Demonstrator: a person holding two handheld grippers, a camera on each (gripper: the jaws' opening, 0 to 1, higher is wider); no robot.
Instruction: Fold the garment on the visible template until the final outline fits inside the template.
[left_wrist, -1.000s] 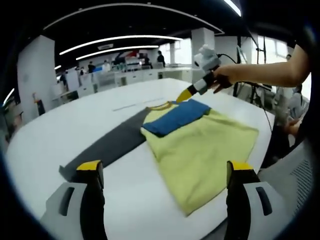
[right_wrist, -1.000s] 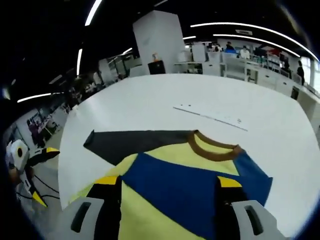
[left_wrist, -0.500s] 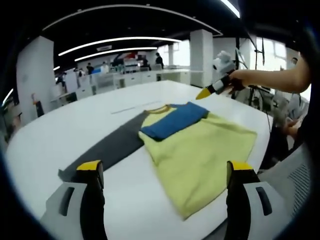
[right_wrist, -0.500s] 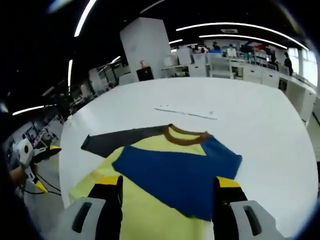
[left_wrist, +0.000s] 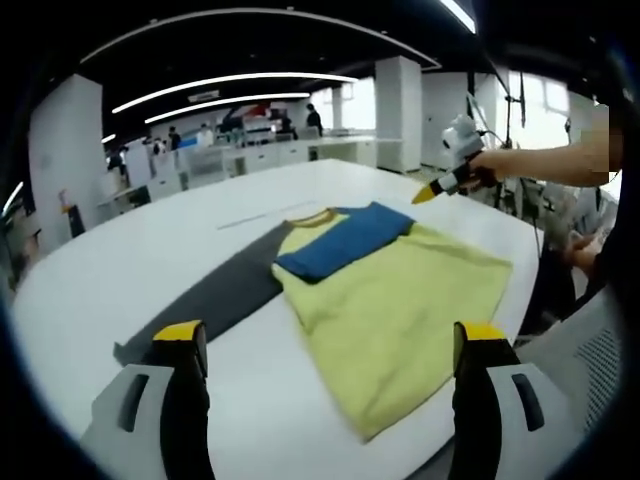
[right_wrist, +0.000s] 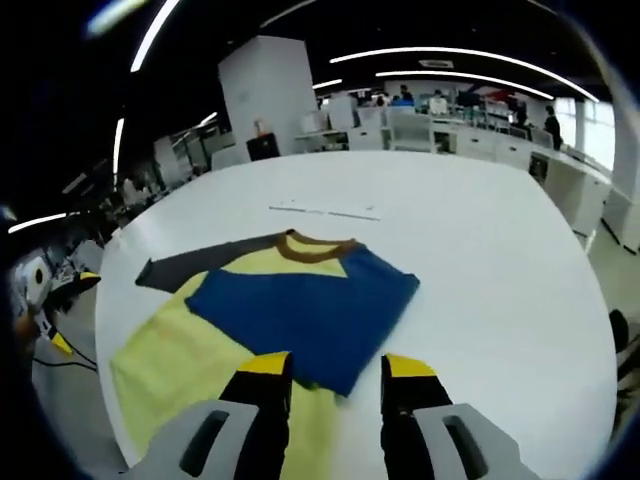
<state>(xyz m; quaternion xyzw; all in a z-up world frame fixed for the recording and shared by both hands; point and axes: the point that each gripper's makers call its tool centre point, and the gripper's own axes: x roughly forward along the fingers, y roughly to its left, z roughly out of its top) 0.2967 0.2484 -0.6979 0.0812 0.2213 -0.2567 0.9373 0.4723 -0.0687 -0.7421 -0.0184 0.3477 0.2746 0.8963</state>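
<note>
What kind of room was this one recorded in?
Probably a large open-plan office or lab. A big white table holds the yellow and blue shirt on a dark grey template, with rows of desks, long ceiling light strips and white pillars behind.

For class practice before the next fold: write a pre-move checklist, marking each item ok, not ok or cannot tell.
1. Shirt flat on the table: ok.
2. Blue sleeve folded over the yellow body: ok.
3. Shirt inside the dark template: not ok, it spreads well beyond it.
4. Left tongs open and empty: ok.
5. Right tongs empty: ok, narrow gap, nothing between.
6. Shirt's near edge on the table: cannot tell.
</note>
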